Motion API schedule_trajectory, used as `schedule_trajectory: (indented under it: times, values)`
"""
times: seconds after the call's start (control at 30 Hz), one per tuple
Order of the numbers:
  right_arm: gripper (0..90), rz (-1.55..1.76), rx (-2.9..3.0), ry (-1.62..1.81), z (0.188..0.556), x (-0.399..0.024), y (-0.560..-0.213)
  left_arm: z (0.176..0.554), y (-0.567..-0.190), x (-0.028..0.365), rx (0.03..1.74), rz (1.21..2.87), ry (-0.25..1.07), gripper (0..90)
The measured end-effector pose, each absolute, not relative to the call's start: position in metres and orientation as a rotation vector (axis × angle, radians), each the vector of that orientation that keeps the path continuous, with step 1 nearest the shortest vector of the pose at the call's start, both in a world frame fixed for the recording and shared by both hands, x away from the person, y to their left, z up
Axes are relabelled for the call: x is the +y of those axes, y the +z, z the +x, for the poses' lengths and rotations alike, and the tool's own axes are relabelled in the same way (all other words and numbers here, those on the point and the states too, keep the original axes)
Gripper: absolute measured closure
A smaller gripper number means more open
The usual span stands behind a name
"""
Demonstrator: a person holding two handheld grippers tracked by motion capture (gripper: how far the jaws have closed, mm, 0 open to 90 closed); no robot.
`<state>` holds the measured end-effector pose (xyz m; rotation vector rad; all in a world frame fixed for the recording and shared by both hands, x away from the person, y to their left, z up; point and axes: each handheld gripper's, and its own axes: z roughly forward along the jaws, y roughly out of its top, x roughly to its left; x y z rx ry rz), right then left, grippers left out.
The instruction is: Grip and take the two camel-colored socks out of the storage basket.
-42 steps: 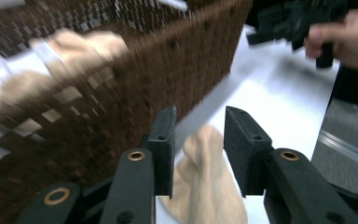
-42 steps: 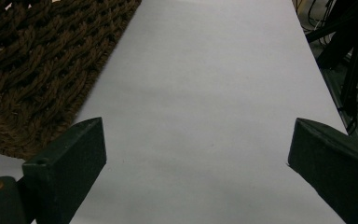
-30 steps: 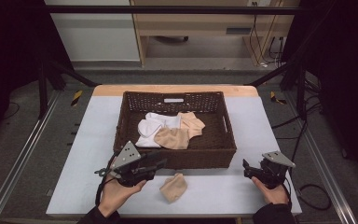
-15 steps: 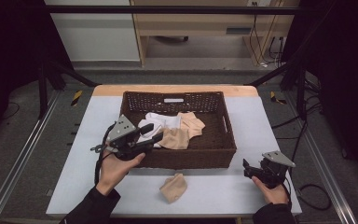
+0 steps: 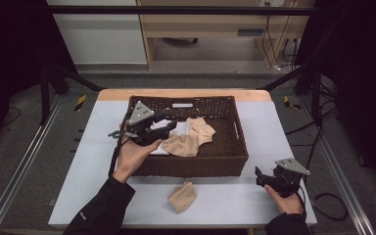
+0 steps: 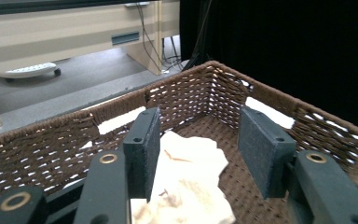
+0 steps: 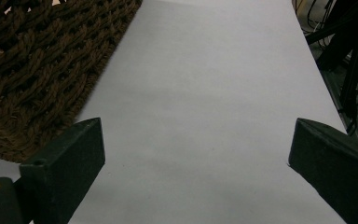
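Note:
A brown wicker basket point(image 5: 191, 166) stands mid-table and holds a white cloth point(image 5: 181, 128), a beige cloth point(image 5: 181, 145) and a peach one point(image 5: 201, 128). Another beige cloth point(image 5: 182, 197) lies on the table in front of the basket. My left gripper point(image 5: 165, 128) hovers over the basket's left part, pointing right. In the left gripper view its jaws point(image 6: 204, 149) stand open above the pale cloths point(image 6: 186, 186); they have just been opening, with nothing gripped between them. My right gripper point(image 5: 258, 177) rests at the front right of the table, open point(image 7: 193, 172) over bare surface.
The light grey table top point(image 5: 93, 147) has free room left and right of the basket. In the right gripper view the basket's wall point(image 7: 37, 65) is at the upper left. Black stands and cables point(image 5: 318, 98) flank the table. A wooden cabinet point(image 5: 215, 24) stands beyond.
My left gripper rose from the table in front of the basket, beside the loose beige cloth, and moved away over the basket's left side. The right gripper stayed put.

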<state>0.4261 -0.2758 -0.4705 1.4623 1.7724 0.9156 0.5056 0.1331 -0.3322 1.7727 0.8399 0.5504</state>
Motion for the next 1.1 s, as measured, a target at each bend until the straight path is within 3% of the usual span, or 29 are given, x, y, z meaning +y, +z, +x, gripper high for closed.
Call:
schedule_trajectory:
  times: [0.47, 1.1]
  values:
    - [4.0, 1.466, 1.774, 0.914, 0.426, -0.275, -0.471, 0.546, -0.355, 0.129, 0.882, 1.833, 0.595, 45.2]
    - [4.2, 1.468, 1.777, 0.904, 0.427, -0.275, -0.471, 0.565, -0.398, 0.135, 0.930, 1.960, 0.548, 46.3]
